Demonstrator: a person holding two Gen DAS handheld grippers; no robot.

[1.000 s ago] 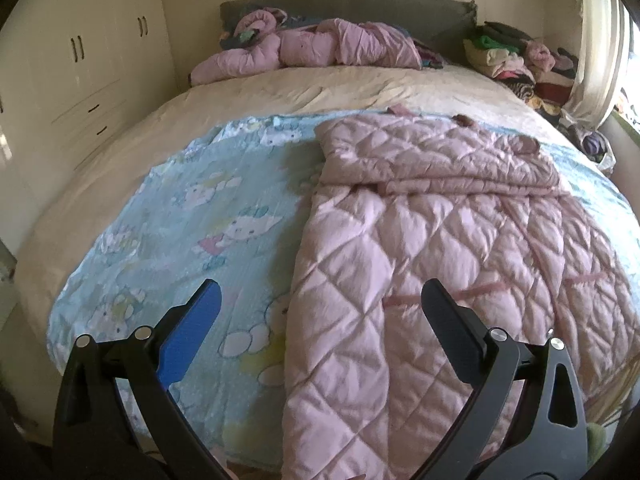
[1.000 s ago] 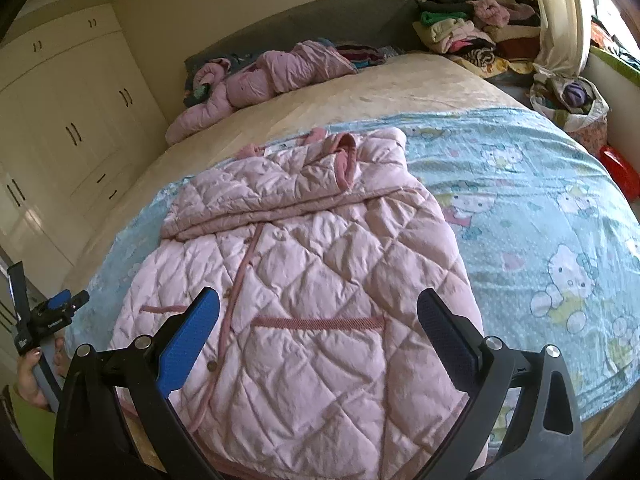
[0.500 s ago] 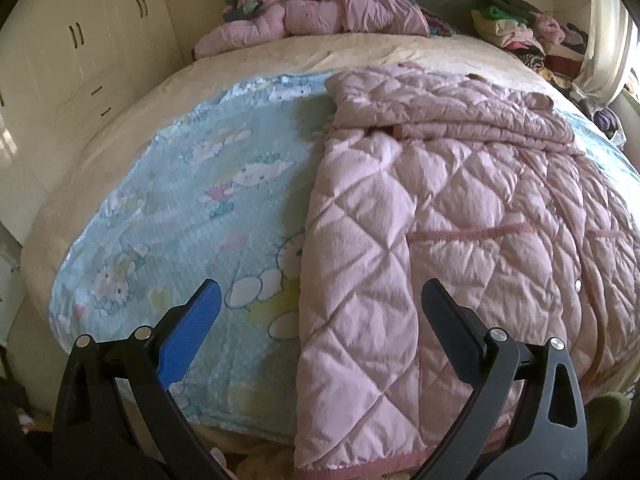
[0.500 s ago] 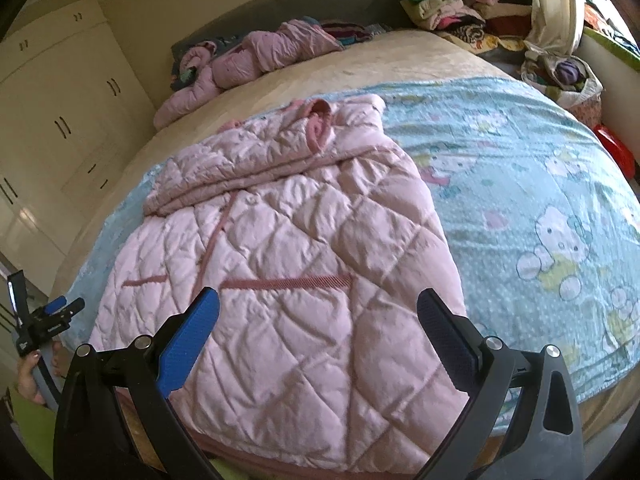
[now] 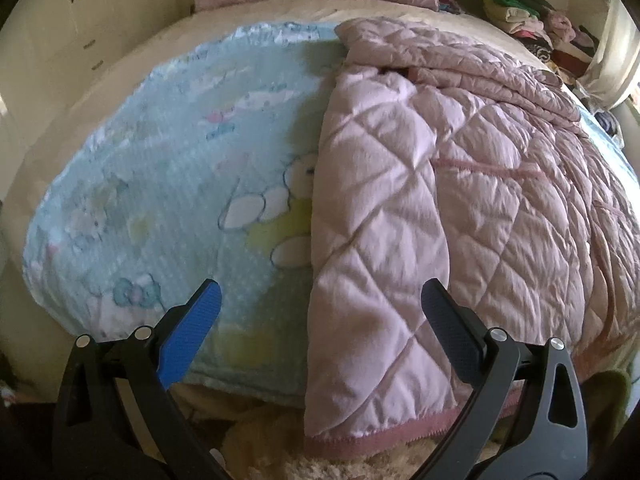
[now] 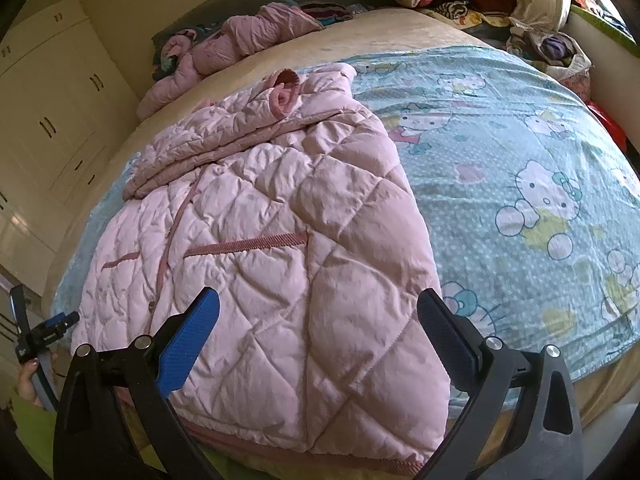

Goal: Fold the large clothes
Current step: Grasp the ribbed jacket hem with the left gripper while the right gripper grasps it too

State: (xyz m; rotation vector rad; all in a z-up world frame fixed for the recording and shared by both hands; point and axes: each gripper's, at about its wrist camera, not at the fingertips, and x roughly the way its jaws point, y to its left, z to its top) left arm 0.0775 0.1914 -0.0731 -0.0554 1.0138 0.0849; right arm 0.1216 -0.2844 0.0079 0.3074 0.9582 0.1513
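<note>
The pink quilted padded coat (image 6: 280, 248) lies flat on the pale blue cartoon-cat blanket (image 6: 500, 168), its hem hanging over the bed's near edge. My left gripper (image 5: 320, 312) and right gripper (image 6: 318, 312) both gape wide, holding nothing. I judge the coat soft, puffy, light and a little slick; the ribbed hem corners offer the surest hold. I can read no writing.

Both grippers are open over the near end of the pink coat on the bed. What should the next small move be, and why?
Probably lower both and close on the hem corners. The left gripper and right gripper are open and hold nothing, each aimed at the near end of the pink coat. Its sleeves are already folded across the top and its hem hangs over the bed edge, so the bottom looks ready to lift and fold up.
</note>
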